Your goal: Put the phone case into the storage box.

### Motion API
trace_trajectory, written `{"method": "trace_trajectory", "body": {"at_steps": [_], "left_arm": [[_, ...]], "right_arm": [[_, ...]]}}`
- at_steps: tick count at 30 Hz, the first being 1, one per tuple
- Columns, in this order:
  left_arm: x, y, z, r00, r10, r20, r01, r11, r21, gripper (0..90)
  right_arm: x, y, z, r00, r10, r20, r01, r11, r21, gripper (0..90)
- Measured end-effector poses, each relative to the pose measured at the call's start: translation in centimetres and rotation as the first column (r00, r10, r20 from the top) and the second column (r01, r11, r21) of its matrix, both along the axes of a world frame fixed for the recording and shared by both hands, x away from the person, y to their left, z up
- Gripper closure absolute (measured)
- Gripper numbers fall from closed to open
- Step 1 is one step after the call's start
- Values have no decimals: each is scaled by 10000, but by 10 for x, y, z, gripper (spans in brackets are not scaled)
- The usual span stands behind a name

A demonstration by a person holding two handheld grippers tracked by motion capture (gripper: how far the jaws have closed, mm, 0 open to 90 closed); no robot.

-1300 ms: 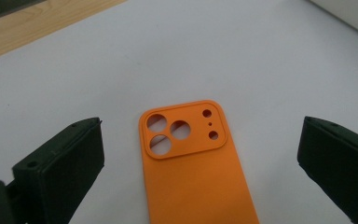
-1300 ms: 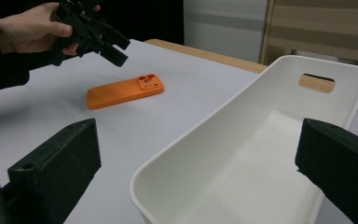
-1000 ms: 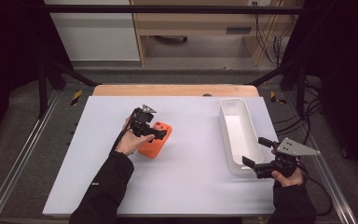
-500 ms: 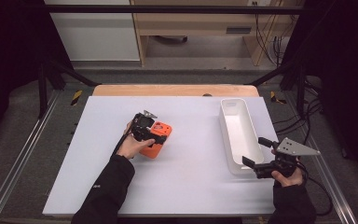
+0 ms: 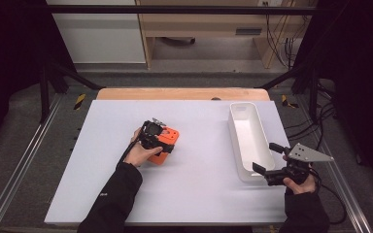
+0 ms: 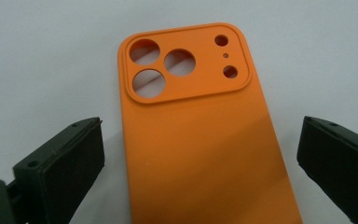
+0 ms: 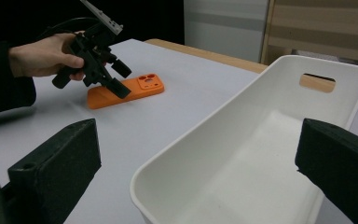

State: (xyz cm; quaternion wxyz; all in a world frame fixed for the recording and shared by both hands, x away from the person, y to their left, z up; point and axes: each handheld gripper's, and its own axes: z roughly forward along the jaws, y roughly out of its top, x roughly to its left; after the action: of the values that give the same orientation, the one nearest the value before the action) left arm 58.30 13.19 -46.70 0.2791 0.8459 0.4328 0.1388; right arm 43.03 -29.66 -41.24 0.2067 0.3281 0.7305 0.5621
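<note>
My left gripper (image 5: 161,144) has drawn nearer me, jaws wide apart above the orange phone case (image 6: 205,135). My right gripper (image 5: 271,165) stays open, empty, beside the white bin (image 5: 246,127).

The left hand-held gripper (image 5: 161,143) is drawing back toward the bench's near edge, uncovering more of the orange phone case (image 5: 167,139); its jaws are straddling the case.
</note>
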Motion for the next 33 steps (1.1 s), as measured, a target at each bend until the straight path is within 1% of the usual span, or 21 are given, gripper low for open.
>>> {"method": "trace_trajectory", "body": {"at_steps": [5, 8, 11, 18, 21, 23, 24, 33], "left_arm": [[1, -1, -3, 9999, -24, -114, 25, 9999, 142, 6], [0, -1, -5, 9999, 24, -108, -21, 9998, 207, 16], [0, -1, -7, 9999, 40, -147, -37, 9998, 174, 30], [-2, -2, -6, 10000, 71, 33, -72, 9996, 264, 68], [-2, -2, -6, 9999, 116, 12, -116, 9997, 210, 78], [-2, -3, -6, 10000, 82, 0, -82, 9997, 245, 88], [-3, -3, -5, 10000, 73, 38, -74, 9995, 316, 108], [-3, -4, -5, 9999, 147, -45, -146, 9995, 263, 117]], "right_arm": [[0, 0, 0, 10000, -6, 17, 6, 10000, 21, 4], [0, 0, 0, 10000, -2, 16, 2, 10000, 20, 4], [0, 0, 0, 10000, 1, -12, -1, 10000, 13, 4], [0, 0, 0, 10000, 5, -20, -5, 10000, 18, 4], [0, 0, 0, 10000, 1, -14, -1, 10000, 16, 4], [0, 0, 0, 10000, -2, -24, 2, 10000, 16, 4], [0, 0, 0, 10000, -2, 2, 2, 10000, 26, 4], [0, 0, 0, 10000, 16, -15, -16, 10000, 16, 4]]}}
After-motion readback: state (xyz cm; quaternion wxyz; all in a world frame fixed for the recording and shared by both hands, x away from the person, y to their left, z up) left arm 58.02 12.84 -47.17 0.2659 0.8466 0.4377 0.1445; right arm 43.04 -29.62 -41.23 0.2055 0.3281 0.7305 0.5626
